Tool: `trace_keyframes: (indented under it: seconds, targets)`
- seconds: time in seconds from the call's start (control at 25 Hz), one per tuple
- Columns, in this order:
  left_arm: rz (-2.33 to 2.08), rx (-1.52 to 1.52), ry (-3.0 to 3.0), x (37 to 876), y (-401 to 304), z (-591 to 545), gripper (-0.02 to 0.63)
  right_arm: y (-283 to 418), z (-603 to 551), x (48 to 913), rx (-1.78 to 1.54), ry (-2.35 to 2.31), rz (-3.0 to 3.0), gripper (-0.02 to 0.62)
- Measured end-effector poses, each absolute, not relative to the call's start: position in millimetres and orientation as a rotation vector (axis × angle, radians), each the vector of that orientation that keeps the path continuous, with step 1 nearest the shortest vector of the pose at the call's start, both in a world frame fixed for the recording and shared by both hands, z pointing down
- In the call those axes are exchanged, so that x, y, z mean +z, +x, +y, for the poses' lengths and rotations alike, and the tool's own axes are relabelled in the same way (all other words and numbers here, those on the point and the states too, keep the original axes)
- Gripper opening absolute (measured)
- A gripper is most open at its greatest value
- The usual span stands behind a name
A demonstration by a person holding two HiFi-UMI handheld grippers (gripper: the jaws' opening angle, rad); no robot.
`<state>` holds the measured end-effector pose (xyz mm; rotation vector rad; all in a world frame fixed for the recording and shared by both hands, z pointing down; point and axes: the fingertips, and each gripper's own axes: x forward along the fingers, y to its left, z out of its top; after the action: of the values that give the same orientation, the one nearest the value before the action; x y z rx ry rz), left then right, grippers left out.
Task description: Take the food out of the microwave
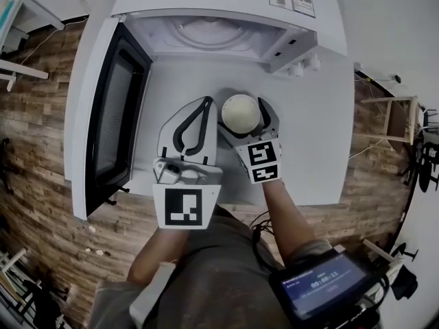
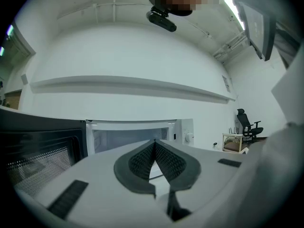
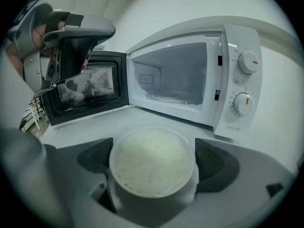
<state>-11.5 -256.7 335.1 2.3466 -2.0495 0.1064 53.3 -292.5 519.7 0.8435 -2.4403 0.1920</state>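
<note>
Right gripper (image 3: pixel 154 164): jaws spread wide, one pad on each side of the bowl of rice (image 3: pixel 153 161), holding it.
Bowl relative to jaws: straight between them, rim up and level; round, so no long axis.
Nearer hand: the right, already on it.
Left gripper (image 1: pixel 206 103): jaws pressed together, nothing between them; just left of the bowl, tips toward the microwave (image 3: pixel 190 70).
Bowl's place: outside the cavity, before its open mouth, over the middle of the counter (image 1: pixel 312 132).
Contact with counter: cannot tell.
Door (image 1: pixel 113 118): swung open to the left.
Judgement: removal looks nearly done; setting down and release probably remain.
</note>
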Motion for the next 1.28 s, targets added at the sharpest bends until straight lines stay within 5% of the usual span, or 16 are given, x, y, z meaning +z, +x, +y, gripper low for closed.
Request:
trace_keyframes:
  seconds: [0.4, 0.44, 0.56, 0.68, 1.28]
  targets:
    - [-2.053, 0.061, 2.328, 330, -15, -232, 0.006, 86, -274, 456, 0.264, 0.977, -2.542, 0.529]
    - [-2.056, 0.055, 2.331, 328, -14, -229, 0.006, 89, -273, 443, 0.272, 1.002, -2.569, 0.486]
    - [-2.061, 0.024, 2.33, 320, -12, -218, 0.006, 93, -265, 398, 0.266, 1.082, -2.665, 0.181]
    - [-2.059, 0.007, 2.324, 311, -9, -205, 0.006, 85, -248, 355, 0.184, 1.102, -2.745, 0.048]
    - [-2.161, -0.093, 2.428, 247, 4, -179, 0.006, 72, -217, 276, -0.093, 1.114, -2.876, 0.006]
